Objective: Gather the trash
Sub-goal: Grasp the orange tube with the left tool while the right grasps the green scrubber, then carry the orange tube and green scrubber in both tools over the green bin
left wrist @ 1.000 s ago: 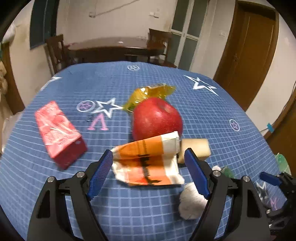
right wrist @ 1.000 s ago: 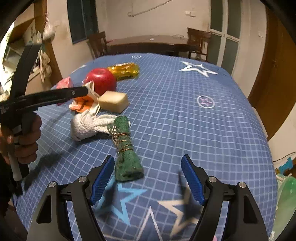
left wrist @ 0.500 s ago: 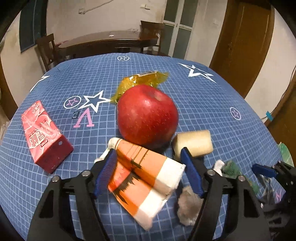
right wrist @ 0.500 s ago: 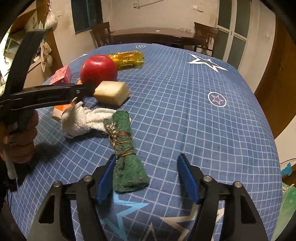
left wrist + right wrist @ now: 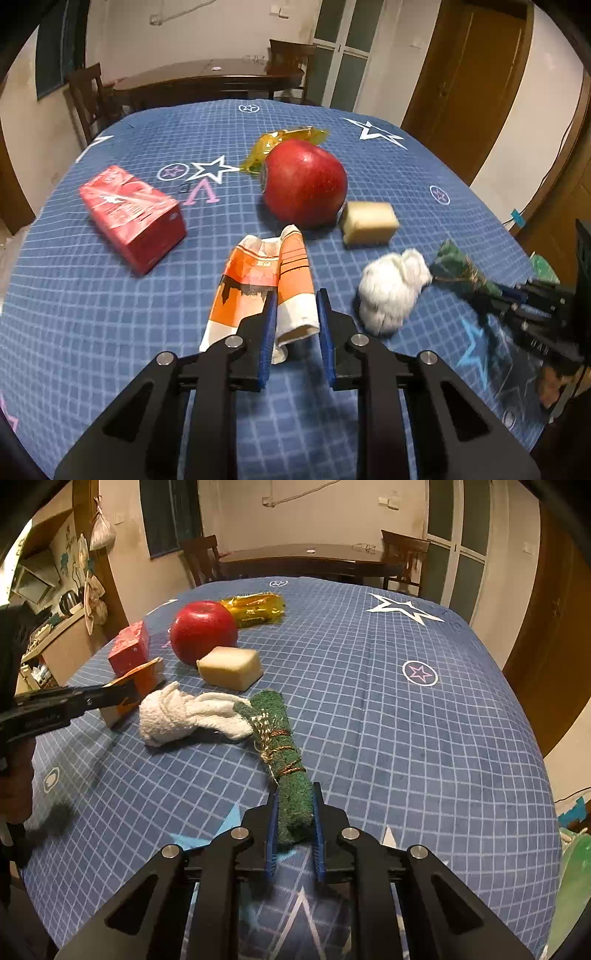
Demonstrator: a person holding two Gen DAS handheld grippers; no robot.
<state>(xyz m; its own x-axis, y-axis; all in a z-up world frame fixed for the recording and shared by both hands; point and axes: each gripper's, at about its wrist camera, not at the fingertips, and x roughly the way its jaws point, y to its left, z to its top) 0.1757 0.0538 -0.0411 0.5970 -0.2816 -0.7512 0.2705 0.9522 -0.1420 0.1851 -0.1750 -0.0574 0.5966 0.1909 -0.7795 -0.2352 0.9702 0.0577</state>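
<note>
**Both grippers on trash: lift cleanly, leave the food alone**

The orange-and-white wrapper [image 5: 273,284] lies crumpled on the blue star-patterned tablecloth [image 5: 110,332], just in front of the red apple [image 5: 304,182]. The left gripper [image 5: 294,326] has its jaws closed on the wrapper's near rolled end, blue pads pressing it from both sides. The wrapper looks thin and slack, so I judge a slow, straight lift is best; a sideways pull could tear it or drag its far end against the apple.

The green rolled bundle [image 5: 282,760], tied with thin cord, lies near the table's front edge, its far end touching the white cloth wad [image 5: 184,716]. The right gripper [image 5: 294,823] has its jaws clamped on the bundle's near end. Holding so close to one end, the roll will likely droop; raising it steadily and away from the wad should keep the white cloth from snagging on the cord.

Beyond these lie a pale yellow block [image 5: 231,666] just beside the apple, a red carton [image 5: 133,216] well to the left, and a yellow packet [image 5: 255,607] behind the apple. No bin is clearly visible in either view.
</note>
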